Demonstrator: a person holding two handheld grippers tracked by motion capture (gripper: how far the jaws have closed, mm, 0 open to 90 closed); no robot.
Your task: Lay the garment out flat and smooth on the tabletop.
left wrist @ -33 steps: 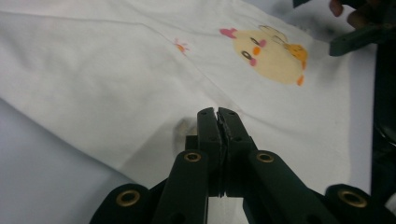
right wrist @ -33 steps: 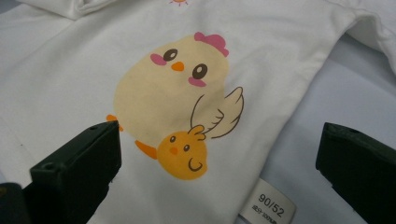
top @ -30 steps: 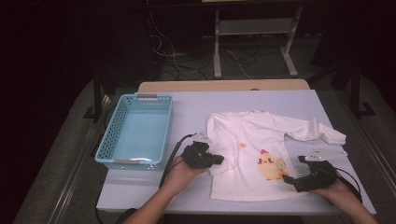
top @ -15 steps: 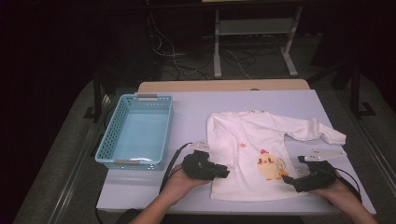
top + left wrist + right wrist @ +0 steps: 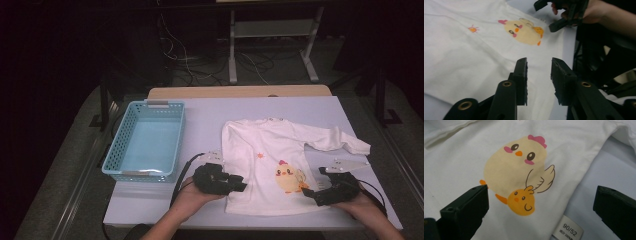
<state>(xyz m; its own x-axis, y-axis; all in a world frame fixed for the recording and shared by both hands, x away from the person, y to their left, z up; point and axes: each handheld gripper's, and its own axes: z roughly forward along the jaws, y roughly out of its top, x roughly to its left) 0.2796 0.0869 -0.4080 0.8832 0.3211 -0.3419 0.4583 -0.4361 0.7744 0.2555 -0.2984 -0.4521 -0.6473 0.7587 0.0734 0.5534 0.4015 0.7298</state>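
A small white long-sleeved shirt [image 5: 270, 165] with a yellow chick print [image 5: 287, 177] lies flat on the table, neck away from me. My left gripper [image 5: 241, 185] sits at the shirt's near left corner and points right. Its jaws have just been opening. In the left gripper view the left gripper [image 5: 539, 62] stands open just above the cloth, with nothing pinched. My right gripper [image 5: 309, 192] is at the shirt's near right corner and points left. In its own view the right gripper [image 5: 541, 191] is wide open over the chick print [image 5: 519, 175] and the size label [image 5: 569, 230].
A light blue plastic basket [image 5: 116, 150] stands at the table's left, beside the shirt. The shirt's right sleeve [image 5: 340, 142] reaches toward the table's right edge. Bare white tabletop [image 5: 210, 115] lies behind the shirt. Cables and a metal stand are on the dark floor beyond.
The left gripper has slid a little toward the table's near edge along the shirt's left side, and its jaws have parted. The right gripper and the shirt look unchanged.
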